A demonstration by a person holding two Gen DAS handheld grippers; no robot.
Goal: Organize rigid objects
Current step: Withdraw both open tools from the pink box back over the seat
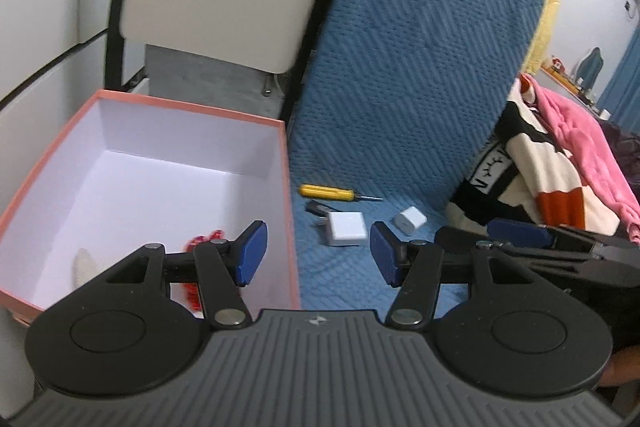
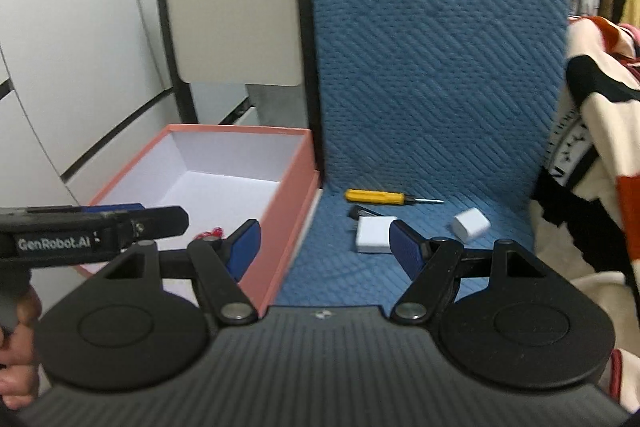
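- The left tongs (image 1: 316, 253) stand wide with nothing between the blue pads (image 1: 250, 253), hanging over the right-hand wall of the pink box (image 1: 290, 211).
- The right tongs (image 2: 324, 253) also stand wide and empty, above the blue quilted mat (image 2: 420, 107) just right of the box.
- The box is open, white inside, and sits at the mat's left edge; a red thing (image 1: 200, 241) and a pale thing (image 1: 84, 265) lie on its floor, both partly hidden.
- On the mat, right of the box, lie a yellow screwdriver (image 2: 376, 195), a large white charger (image 1: 346, 227), a small white plug (image 1: 409, 219) and a dark thing (image 1: 316, 207) that touches the charger; what it is cannot be told.
- The screwdriver lies farthest back with its tip pointing right.
- A patterned blanket (image 2: 600, 147) is heaped at the right.
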